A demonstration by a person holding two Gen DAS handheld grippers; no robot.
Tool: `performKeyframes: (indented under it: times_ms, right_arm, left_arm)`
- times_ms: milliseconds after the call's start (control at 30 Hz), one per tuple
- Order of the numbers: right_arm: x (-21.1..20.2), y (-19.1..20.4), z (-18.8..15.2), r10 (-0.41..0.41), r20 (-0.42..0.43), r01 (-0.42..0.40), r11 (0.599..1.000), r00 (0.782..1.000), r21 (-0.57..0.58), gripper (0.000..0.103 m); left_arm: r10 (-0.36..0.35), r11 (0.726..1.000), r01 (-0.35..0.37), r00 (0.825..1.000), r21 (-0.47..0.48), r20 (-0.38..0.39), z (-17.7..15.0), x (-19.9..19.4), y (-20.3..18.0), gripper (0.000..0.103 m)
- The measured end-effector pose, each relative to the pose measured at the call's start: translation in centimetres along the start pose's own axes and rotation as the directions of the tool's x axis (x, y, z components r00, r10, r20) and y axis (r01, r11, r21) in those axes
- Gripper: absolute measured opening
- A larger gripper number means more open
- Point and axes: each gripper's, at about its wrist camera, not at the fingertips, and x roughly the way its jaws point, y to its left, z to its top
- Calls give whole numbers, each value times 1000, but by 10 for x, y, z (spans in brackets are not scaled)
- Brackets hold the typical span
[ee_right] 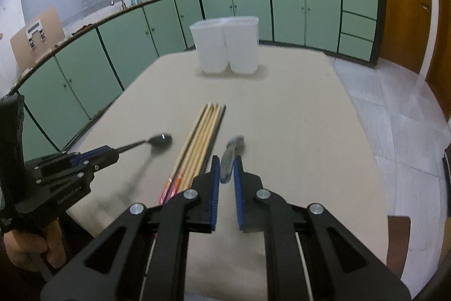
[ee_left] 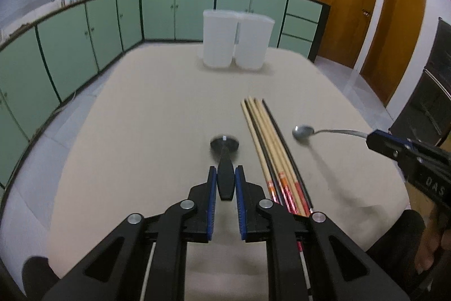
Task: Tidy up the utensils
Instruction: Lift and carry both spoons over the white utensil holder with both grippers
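Each gripper is clamped on a spoon handle, the left gripper (ee_left: 225, 182) holding the black spoon (ee_left: 225, 144) and the right gripper (ee_right: 226, 172) the silver spoon (ee_right: 229, 157), both likely bound next for the white containers (ee_left: 235, 40) ahead, beyond the chopsticks (ee_left: 270, 143) lying between them.

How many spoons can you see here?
2. A black-handled spoon is held in the left tool; a silver spoon is held in the right tool. None show in the white containers, though their walls could hide some.

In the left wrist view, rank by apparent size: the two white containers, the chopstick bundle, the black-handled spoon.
1. White containers, alike.
2. Chopstick bundle, nearer the camera, so unsure.
3. Black-handled spoon.
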Motion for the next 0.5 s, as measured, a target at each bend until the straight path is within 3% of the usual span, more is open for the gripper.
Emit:
performKeyframes:
  times_ms: [267,500]
  right_arm:
    - [6,0,29,20,-9,-20,1000,1000,-12,7]
    - [9,-3,48,29,-33,-29,999,999,-27,2]
  left_arm:
    - [-19,1000,19,1000,4,24,24,-6,8,13]
    - [-53,999,53,999,-9,0,49,-5,22,13]
